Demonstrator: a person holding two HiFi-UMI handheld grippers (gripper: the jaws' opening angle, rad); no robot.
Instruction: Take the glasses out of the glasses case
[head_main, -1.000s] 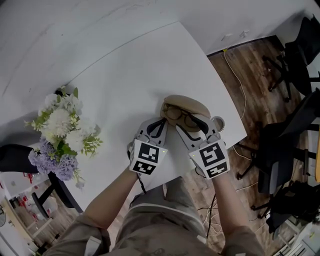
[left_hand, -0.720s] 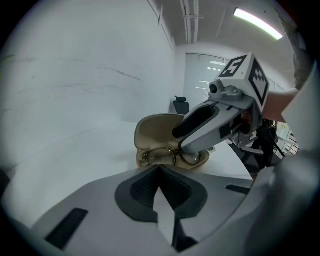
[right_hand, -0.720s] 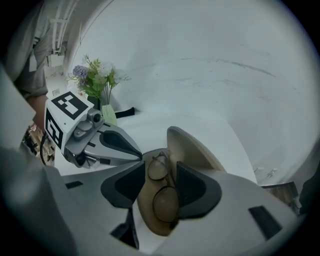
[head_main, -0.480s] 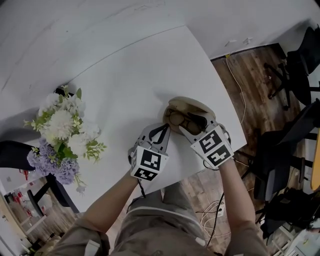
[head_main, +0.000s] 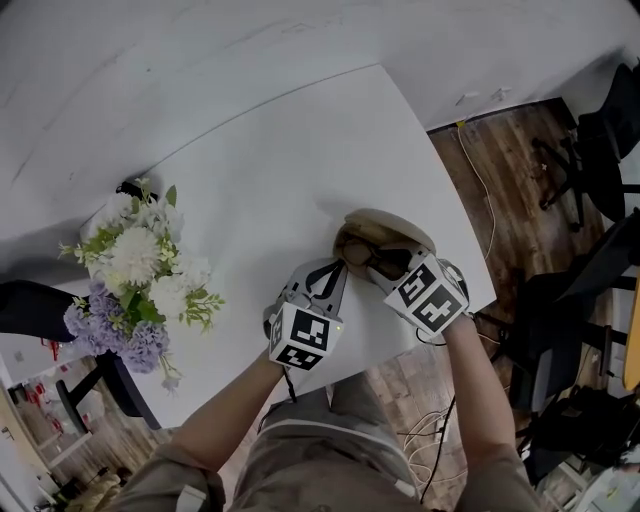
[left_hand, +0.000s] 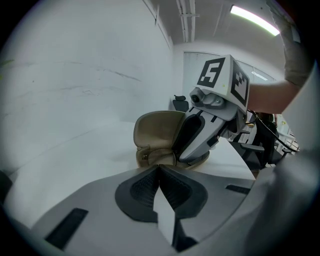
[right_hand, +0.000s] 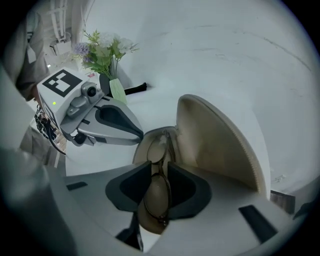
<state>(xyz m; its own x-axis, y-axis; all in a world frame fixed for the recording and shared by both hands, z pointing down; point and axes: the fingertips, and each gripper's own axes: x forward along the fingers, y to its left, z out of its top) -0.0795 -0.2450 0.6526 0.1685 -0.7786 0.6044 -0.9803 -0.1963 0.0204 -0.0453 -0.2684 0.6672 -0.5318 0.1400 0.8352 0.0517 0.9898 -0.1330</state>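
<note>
A tan glasses case (head_main: 386, 222) lies open near the white table's (head_main: 260, 160) right front corner, lid raised (right_hand: 215, 145). Brown-rimmed folded glasses (right_hand: 159, 192) lie in its tray. My right gripper (head_main: 378, 258) points steeply down into the case; its jaws have just been closing, and the pads now press on the glasses at their bridge (right_hand: 159, 175). My left gripper (head_main: 338, 268) is shut, its tips (left_hand: 159, 167) against the case's near rim (left_hand: 152, 157). In the left gripper view the right gripper (left_hand: 210, 125) covers most of the tray.
A vase of white and purple flowers (head_main: 135, 275) stands at the table's left edge, also visible in the right gripper view (right_hand: 105, 50). Black office chairs (head_main: 600, 110) and cables sit on the wooden floor to the right. The table edge runs just right of the case.
The right gripper has sunk and tipped further down into the case, hiding most of the glasses in the head view. The left gripper has stayed at the case's rim.
</note>
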